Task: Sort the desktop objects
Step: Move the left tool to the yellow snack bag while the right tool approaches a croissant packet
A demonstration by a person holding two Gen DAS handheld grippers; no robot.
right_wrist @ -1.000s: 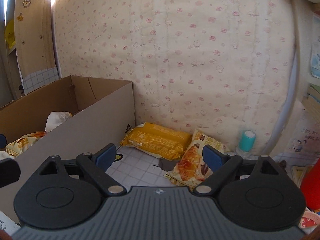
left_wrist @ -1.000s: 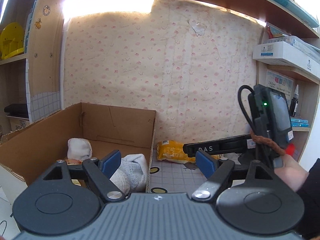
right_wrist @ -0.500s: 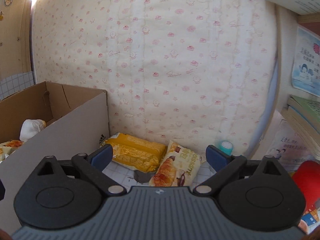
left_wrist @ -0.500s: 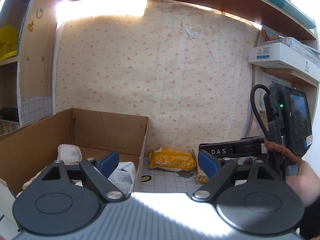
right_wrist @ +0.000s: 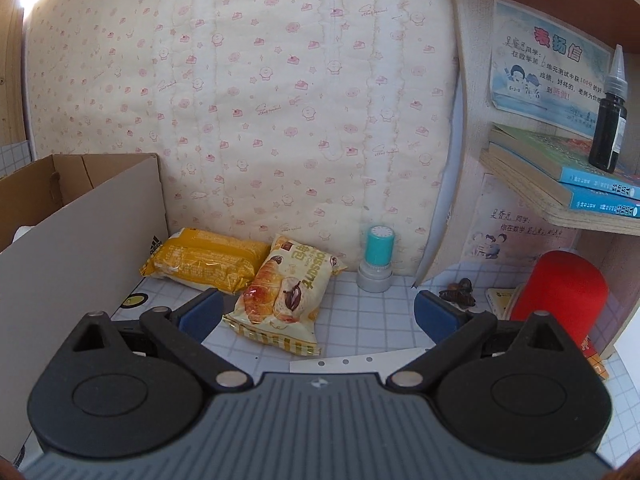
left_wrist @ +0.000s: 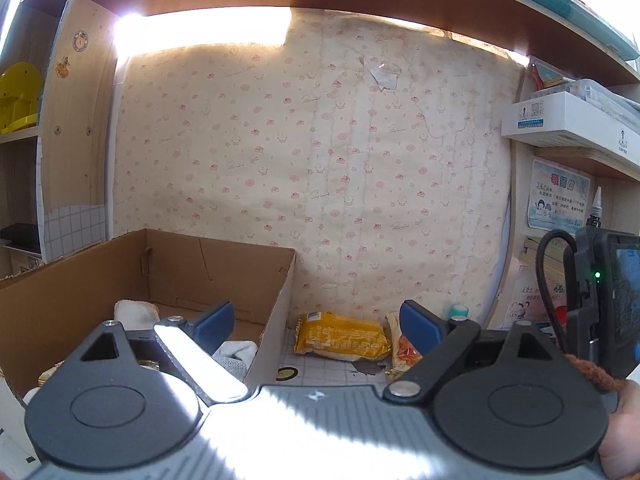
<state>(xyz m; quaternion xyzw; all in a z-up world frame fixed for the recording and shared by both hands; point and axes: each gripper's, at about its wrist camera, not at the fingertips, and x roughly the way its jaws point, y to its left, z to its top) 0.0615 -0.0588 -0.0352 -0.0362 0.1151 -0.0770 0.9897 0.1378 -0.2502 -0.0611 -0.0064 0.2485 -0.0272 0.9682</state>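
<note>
A yellow snack pack (right_wrist: 204, 260) and a croissant pack (right_wrist: 288, 284) lie on the gridded desk mat by the back wall, right of a cardboard box (right_wrist: 80, 248). My right gripper (right_wrist: 318, 310) is open just short of the croissant pack, which shows between its fingers untouched. My left gripper (left_wrist: 316, 318) hovers at the box's right wall (left_wrist: 276, 320); its jaws are opening with nothing between them. Past it lie the yellow pack (left_wrist: 340, 336) and the croissant pack (left_wrist: 402, 350). White cloth (left_wrist: 134, 312) lies in the box.
A teal stamp (right_wrist: 378, 258) stands by the wall. A red object (right_wrist: 560, 292) and a small dark clump (right_wrist: 458, 294) sit at the right. Above, a shelf holds books (right_wrist: 560, 164) and a black bottle (right_wrist: 610, 120). A hand (left_wrist: 624, 440) holds the right device's body (left_wrist: 604, 300).
The right view has swung right and down, bringing the croissant pack, stamp and red object closer. Both grippers' jaws stand wider. The left view has drifted right, away from the box.
</note>
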